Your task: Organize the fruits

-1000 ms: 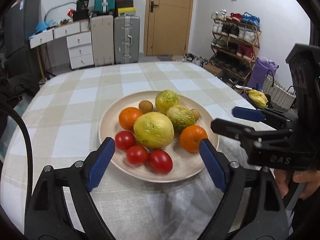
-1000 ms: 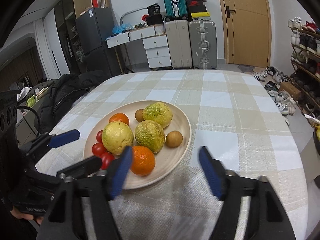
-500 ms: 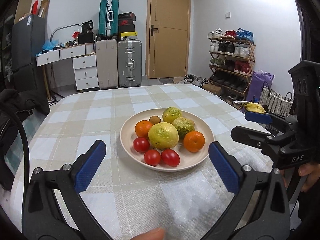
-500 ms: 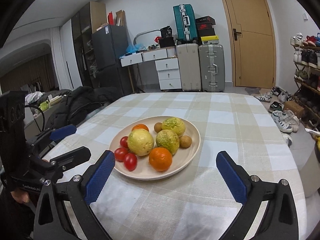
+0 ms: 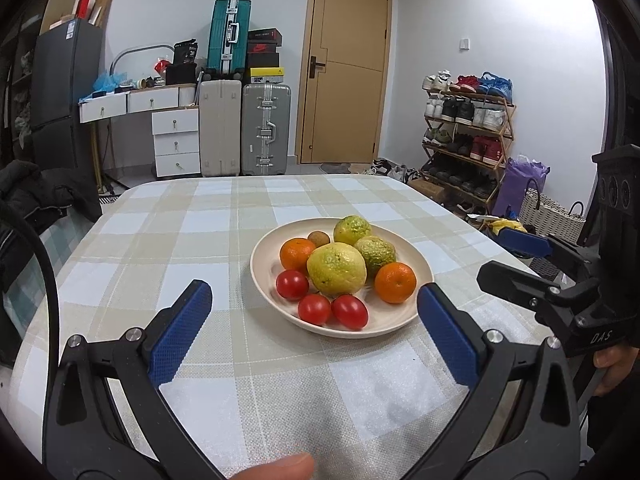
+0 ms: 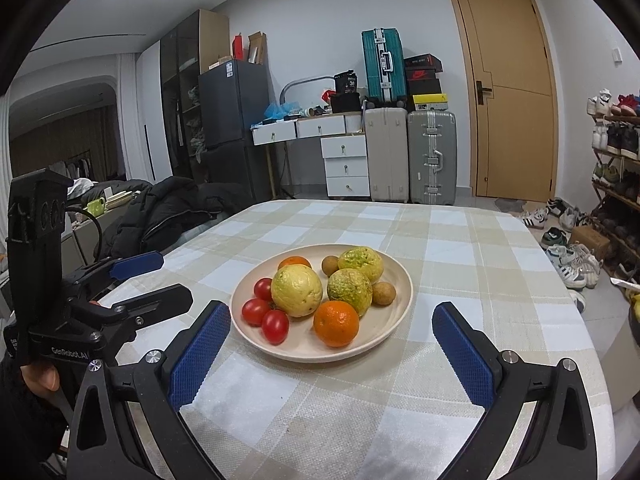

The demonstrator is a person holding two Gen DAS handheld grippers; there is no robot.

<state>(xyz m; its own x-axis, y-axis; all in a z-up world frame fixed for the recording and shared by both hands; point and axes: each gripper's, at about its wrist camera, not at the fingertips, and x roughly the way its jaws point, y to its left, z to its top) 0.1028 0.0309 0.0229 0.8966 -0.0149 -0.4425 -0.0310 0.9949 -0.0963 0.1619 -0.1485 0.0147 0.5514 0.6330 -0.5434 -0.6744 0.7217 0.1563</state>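
Observation:
A cream plate (image 5: 420,272) (image 6: 400,280) sits on the checked table. It holds three yellow-green citrus fruits (image 5: 337,269) (image 6: 297,290), two oranges (image 5: 395,282) (image 6: 336,323), three red tomatoes (image 5: 314,309) (image 6: 275,326) and two small brown fruits (image 5: 319,239) (image 6: 383,293). My left gripper (image 5: 314,326) is open and empty, in front of the plate. My right gripper (image 6: 332,348) is open and empty, also short of the plate. Each gripper shows in the other's view: the right one (image 5: 520,260) and the left one (image 6: 144,280).
The checked tablecloth (image 5: 200,240) covers a rounded table. A black jacket (image 6: 168,208) lies at the table's left side. Suitcases (image 5: 260,128), drawers (image 5: 176,140), a door (image 5: 344,64) and a shoe rack (image 5: 468,132) stand behind.
Both grippers have pulled back and risen from the plate, which now looks smaller and farther. Both have opened wider. The fruit has not moved.

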